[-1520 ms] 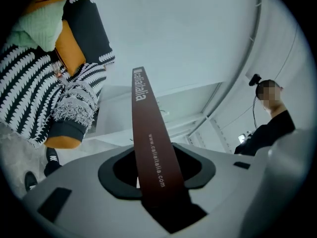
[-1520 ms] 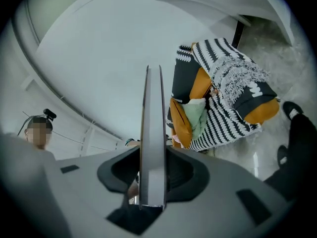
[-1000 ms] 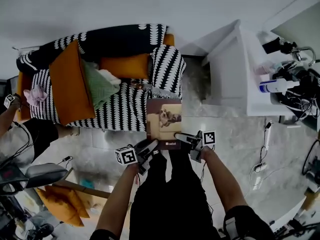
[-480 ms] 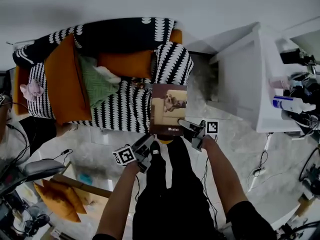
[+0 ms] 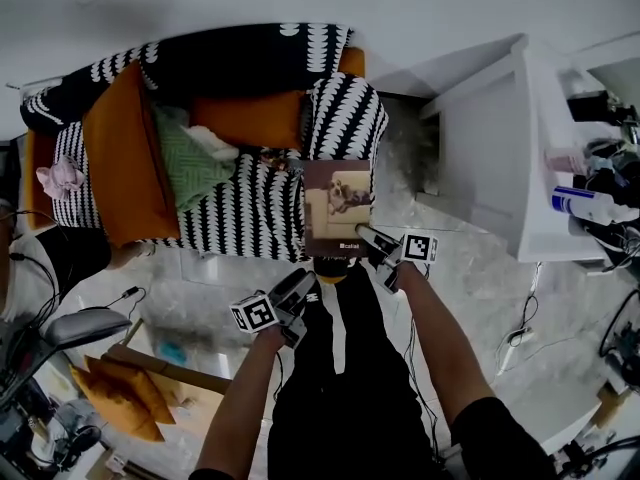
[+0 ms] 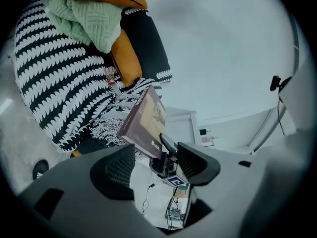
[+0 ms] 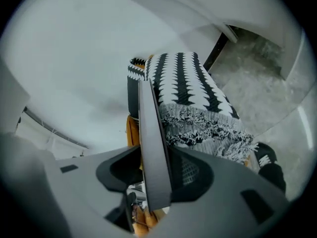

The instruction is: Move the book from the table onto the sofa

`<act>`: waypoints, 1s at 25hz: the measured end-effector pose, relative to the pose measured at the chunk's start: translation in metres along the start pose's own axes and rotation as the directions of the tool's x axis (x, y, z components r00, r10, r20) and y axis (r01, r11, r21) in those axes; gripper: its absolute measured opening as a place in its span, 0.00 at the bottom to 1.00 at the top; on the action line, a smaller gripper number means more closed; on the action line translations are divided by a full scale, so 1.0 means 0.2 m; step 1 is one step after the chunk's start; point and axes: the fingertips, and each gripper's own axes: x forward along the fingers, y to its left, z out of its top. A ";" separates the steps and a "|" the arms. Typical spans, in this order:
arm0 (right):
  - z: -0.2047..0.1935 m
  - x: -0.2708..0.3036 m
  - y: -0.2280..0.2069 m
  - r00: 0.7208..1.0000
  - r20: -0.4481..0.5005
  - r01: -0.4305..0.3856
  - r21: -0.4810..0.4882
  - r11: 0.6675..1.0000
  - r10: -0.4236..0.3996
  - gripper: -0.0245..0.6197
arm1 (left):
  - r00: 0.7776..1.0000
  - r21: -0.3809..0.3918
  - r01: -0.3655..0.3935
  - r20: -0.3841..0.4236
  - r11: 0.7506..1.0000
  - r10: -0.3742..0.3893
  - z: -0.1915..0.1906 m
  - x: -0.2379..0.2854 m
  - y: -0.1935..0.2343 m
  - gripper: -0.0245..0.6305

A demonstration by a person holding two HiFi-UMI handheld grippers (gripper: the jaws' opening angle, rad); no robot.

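Book [image 5: 338, 208], 1: tilted over the sofa's [image 5: 240, 218] front seat edge. Right hand-held gripper [image 5: 364, 234]: clamped on the book's near edge, jaws just easing apart. Left hand-held gripper [image 5: 305, 286]: just opened wide, empty, before the sofa. Advice: settle book flat, well onto sofa seat, before full release.

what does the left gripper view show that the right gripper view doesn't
Only the left gripper view: the book's printed cover, the right gripper pinching its lower edge, the mint knitted blanket, and the left gripper's own jaws, which have just been opening, with nothing between them. Only the right gripper view: the book edge-on, clamped between that gripper's jaws, and a black shoe on the floor. Both: the book and the black-and-white patterned sofa.
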 end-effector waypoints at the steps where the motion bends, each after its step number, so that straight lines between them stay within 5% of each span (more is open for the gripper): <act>1: -0.01 -0.01 -0.01 1.000 0.002 0.030 -0.009 1.000 -0.030 0.30 | 1.000 0.002 0.004 0.000 1.000 -0.004 0.00 0.01 0.00 0.44; 6: -0.03 -0.02 0.02 0.998 0.010 0.062 -0.177 0.982 -0.062 0.45 | 1.000 0.014 0.015 -0.012 1.000 -0.015 -0.01 0.04 -0.01 0.44; 12: 0.01 -0.05 -0.05 0.981 0.109 0.184 -0.244 0.952 -0.161 0.63 | 0.999 0.018 0.017 -0.029 1.000 -0.016 -0.02 0.05 -0.02 0.44; 18: 0.04 -0.18 0.01 0.958 0.218 0.235 -0.237 0.943 -0.184 0.63 | 0.998 0.055 0.019 -0.056 0.998 -0.016 -0.02 0.00 -0.05 0.44; 25: -0.12 -0.32 0.18 0.980 0.160 0.148 -0.206 0.967 -0.116 0.61 | 0.989 0.106 0.065 -0.143 0.992 -0.049 -0.05 -0.05 -0.15 0.44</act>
